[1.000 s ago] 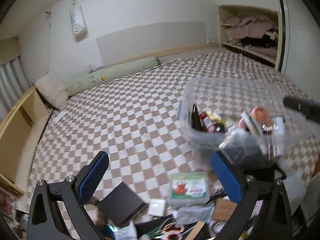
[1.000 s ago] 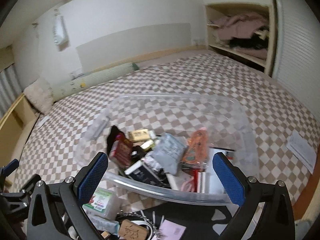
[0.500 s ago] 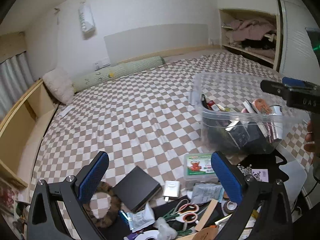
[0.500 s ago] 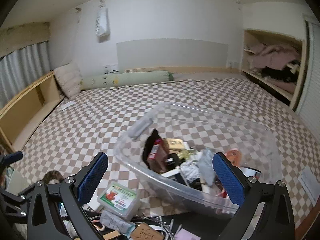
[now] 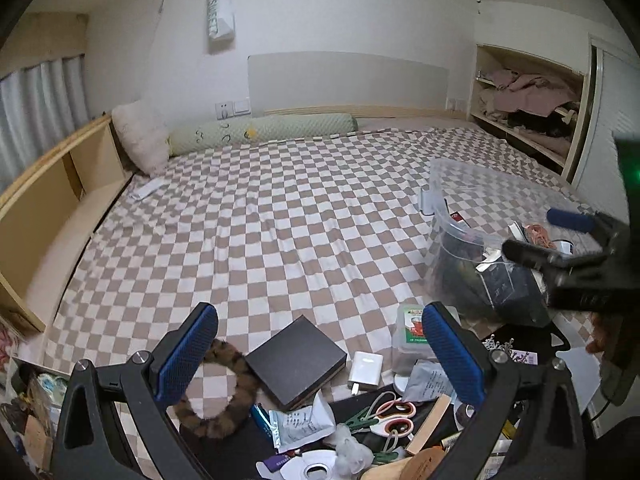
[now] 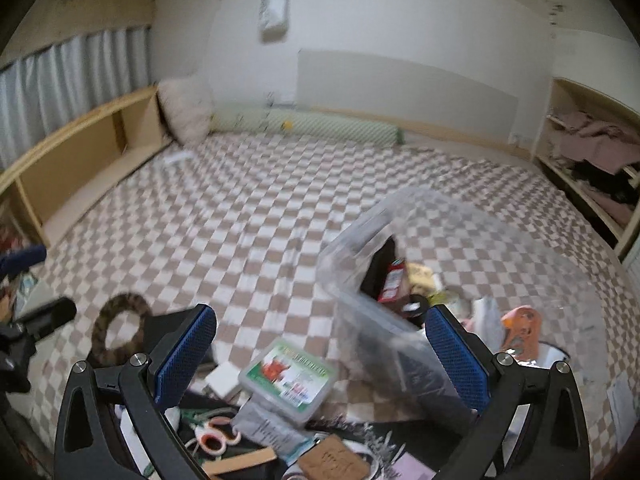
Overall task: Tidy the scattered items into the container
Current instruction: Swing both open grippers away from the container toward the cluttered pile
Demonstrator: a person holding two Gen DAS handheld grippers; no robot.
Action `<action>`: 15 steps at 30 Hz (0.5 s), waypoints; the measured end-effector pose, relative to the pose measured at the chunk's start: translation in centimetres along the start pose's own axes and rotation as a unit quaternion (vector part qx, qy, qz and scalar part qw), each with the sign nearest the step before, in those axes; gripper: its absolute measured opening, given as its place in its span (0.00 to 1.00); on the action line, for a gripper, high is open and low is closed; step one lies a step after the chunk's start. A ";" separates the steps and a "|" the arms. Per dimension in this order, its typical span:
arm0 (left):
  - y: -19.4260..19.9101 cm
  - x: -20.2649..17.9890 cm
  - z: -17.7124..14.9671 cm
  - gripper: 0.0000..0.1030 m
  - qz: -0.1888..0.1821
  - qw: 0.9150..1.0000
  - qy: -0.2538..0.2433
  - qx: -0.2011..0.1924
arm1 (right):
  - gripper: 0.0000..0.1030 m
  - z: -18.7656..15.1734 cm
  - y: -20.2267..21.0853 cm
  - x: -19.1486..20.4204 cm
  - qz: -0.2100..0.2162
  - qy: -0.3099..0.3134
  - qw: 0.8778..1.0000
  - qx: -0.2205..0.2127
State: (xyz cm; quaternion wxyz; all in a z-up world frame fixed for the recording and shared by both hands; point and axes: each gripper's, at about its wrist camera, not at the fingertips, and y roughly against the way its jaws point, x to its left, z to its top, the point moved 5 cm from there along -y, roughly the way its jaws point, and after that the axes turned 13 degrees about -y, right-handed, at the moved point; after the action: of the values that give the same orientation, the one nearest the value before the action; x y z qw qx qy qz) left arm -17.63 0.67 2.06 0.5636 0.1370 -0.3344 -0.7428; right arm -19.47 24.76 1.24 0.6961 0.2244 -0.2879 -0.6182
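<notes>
Stock, left to right on the checked bed: my left claw [image 5: 320, 354] spread and empty over fur ring [image 5: 218, 392], black box [image 5: 295, 361], white charger [image 5: 366, 372], lidded case [image 6: 287, 380]; right claw [image 6: 322, 356] spread, empty; clear container [image 6: 460, 276] part-filled at right. Step: between picks. Next: choose one loose item, lower, close. Since a second ago, both views pulled back and leftward.
</notes>
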 end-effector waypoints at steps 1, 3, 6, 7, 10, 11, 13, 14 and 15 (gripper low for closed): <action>-0.1 0.3 -0.2 1.00 -0.005 1.000 0.007 0.003 | 1.00 -0.3 -0.2 0.4 0.001 0.006 1.000 0.004; -0.4 1.0 -0.7 1.00 -0.017 1.000 0.023 0.009 | 1.00 -0.9 -0.7 1.2 0.001 0.023 1.000 0.011; -0.9 1.8 -1.4 1.00 -0.025 0.999 0.038 0.021 | 1.00 -2.0 -1.7 2.0 0.009 0.041 0.998 0.036; -1.1 2.1 -1.7 1.00 -0.023 0.999 0.038 0.027 | 1.00 -2.6 -2.2 2.1 0.010 0.048 0.998 0.048; -1.7 2.8 -2.8 0.99 -0.017 0.998 0.039 0.044 | 1.00 -4.5 -3.8 2.6 0.008 0.070 0.994 0.084; -2.0 2.9 -3.2 0.99 -0.017 0.998 0.038 0.052 | 1.00 -5.3 -4.2 2.6 0.005 0.080 0.992 0.094; -2.8 3.1 -4.2 0.98 -0.017 0.997 0.036 0.069 | 1.00 -6.7 -5.1 2.7 -0.001 0.100 0.988 0.113; -3.2 3.2 -4.7 0.96 -0.018 0.996 0.035 0.079 | 1.00 -7.4 -5.4 2.8 0.000 0.109 0.986 0.123; -3.7 3.2 -5.3 0.89 -0.021 0.995 0.036 0.091 | 1.00 -8.2 -5.8 3.0 0.002 0.118 0.984 0.134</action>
State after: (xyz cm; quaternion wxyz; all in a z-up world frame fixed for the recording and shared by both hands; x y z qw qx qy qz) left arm -18.38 -3.59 -3.75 0.5446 0.2212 -0.3772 -0.7157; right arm -17.89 20.69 -8.28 0.6900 0.3868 -0.2841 -0.5419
